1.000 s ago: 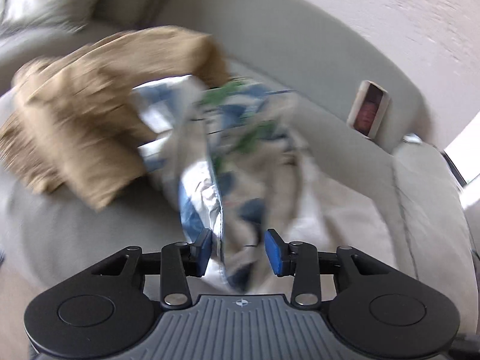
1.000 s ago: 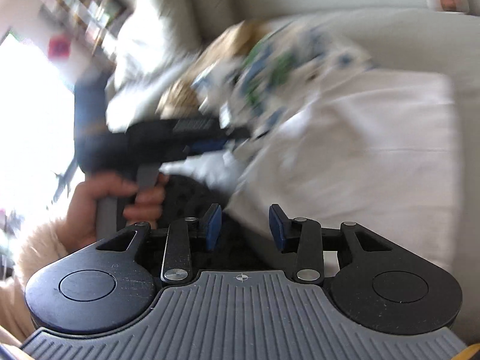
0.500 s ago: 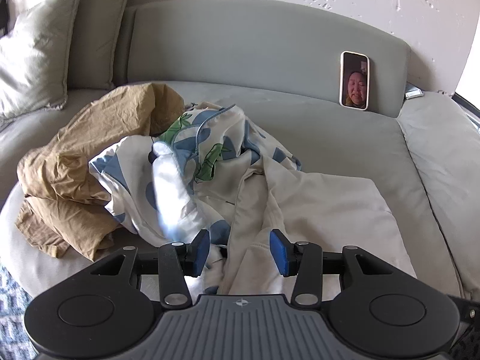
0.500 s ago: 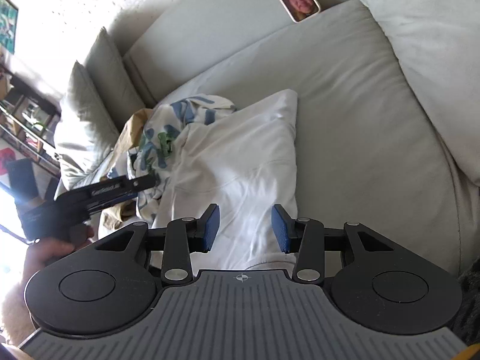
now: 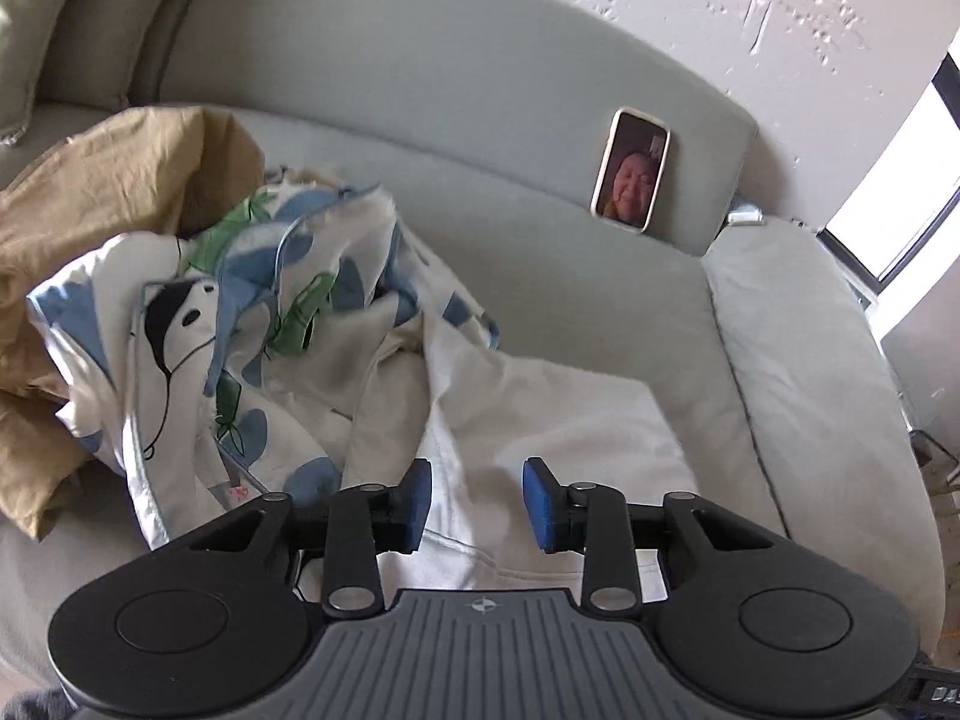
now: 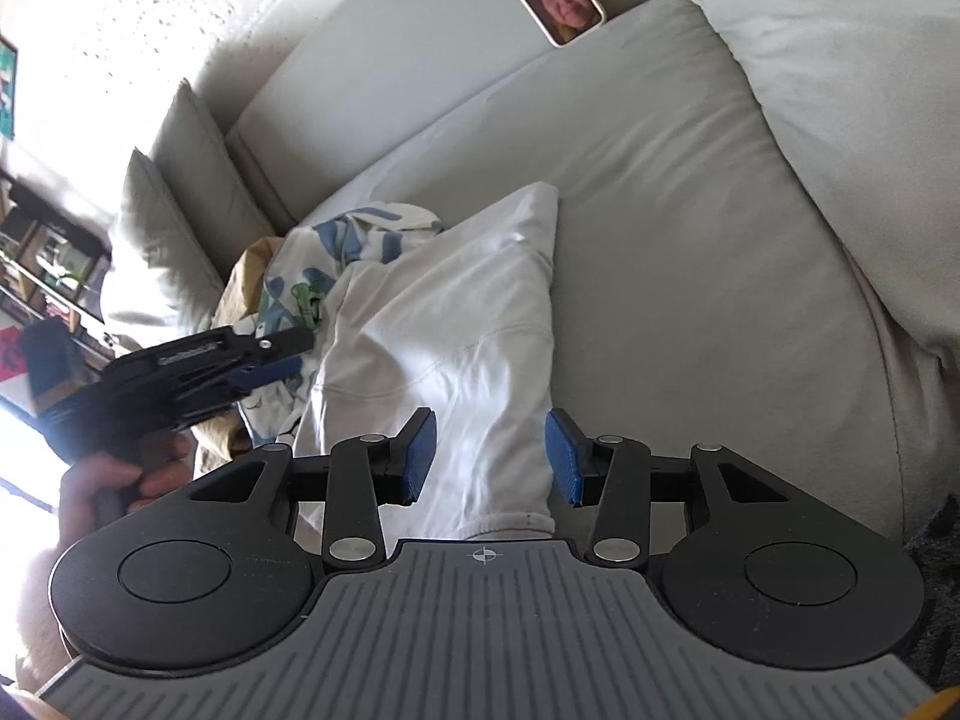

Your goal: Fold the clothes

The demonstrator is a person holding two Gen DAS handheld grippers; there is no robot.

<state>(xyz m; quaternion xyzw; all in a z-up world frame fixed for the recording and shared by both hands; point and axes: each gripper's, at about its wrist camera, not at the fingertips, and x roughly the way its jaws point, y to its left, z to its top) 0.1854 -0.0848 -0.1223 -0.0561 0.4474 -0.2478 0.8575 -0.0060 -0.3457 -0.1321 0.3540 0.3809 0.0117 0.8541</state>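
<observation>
A white garment [image 5: 570, 420] lies spread on the grey sofa seat [image 5: 570, 276]. My left gripper [image 5: 477, 504] hovers over its near-left part; its jaws are closing, and the cloth lies under the gap without the pads pressing on it. To the left, a crumpled blue-and-green patterned garment [image 5: 240, 312] rests against a tan one [image 5: 90, 210]. My right gripper [image 6: 492, 459] stands open above the hem of the white garment [image 6: 456, 324]. The right wrist view also shows the left gripper [image 6: 297, 354], held by a hand [image 6: 120, 474], near the patterned garment [image 6: 360, 234].
A phone [image 5: 630, 171] leans upright on the sofa back. A large pale cushion [image 5: 810, 360] fills the right end of the sofa. Grey pillows [image 6: 174, 204] stand at the far left, with shelves [image 6: 36, 252] beyond. Bare seat [image 6: 690, 240] stretches right of the white garment.
The patterned garment, which hung at the left gripper's jaws, now lies on the pile beside the tan one. The left gripper has shifted right over the white garment. The right gripper rolled and settled there too.
</observation>
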